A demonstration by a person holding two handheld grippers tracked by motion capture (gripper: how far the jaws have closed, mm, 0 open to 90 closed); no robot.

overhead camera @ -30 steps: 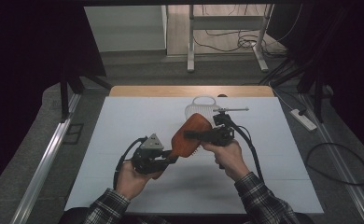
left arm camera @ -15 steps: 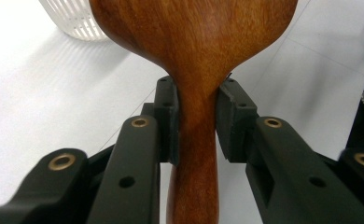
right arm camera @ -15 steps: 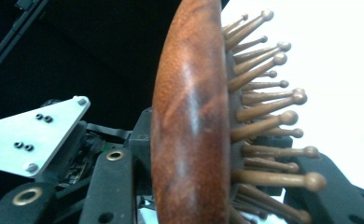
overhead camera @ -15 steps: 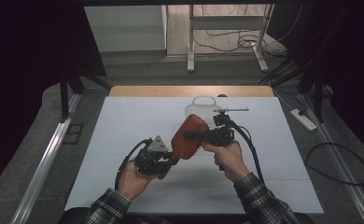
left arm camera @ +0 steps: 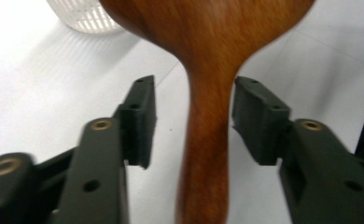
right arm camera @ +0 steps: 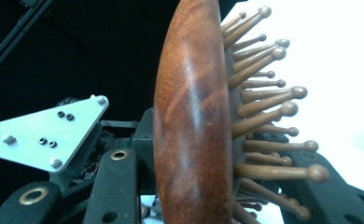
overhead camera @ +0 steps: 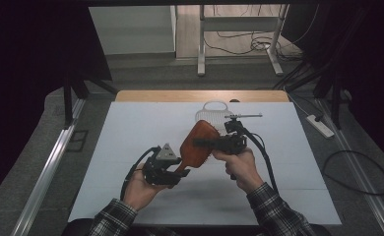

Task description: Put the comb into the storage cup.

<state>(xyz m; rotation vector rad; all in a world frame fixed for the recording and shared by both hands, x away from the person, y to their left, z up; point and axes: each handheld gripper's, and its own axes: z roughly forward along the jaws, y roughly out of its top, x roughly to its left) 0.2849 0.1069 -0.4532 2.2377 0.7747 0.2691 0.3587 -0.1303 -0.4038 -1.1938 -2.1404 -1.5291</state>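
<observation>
One gripper (right arm camera: 208,196) clamps hairbrush (right arm camera: 194,116); other gripper (left arm camera: 192,121) open.

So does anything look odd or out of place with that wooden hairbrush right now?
Nothing damaged or spilled. The wooden hairbrush is held off the table, its head clamped in the right hand-held gripper; the left hand-held gripper has just been opening, its pads clear of the handle between them.

1. Wooden hairbrush (overhead camera: 198,144): reddish-brown paddle type, with an oval head that narrows into a slim handle.
2. Finish: polished, with visible grain on the smooth back.
3. Bristle side: rows of round-tipped wooden pins (right arm camera: 269,112) set in a dark pad.
4. Pose: held up off the white bench (overhead camera: 131,128), tilted, head toward the far right, handle (left arm camera: 207,140) toward the near left.
5. Place: mid-bench, toward the near side.
</observation>
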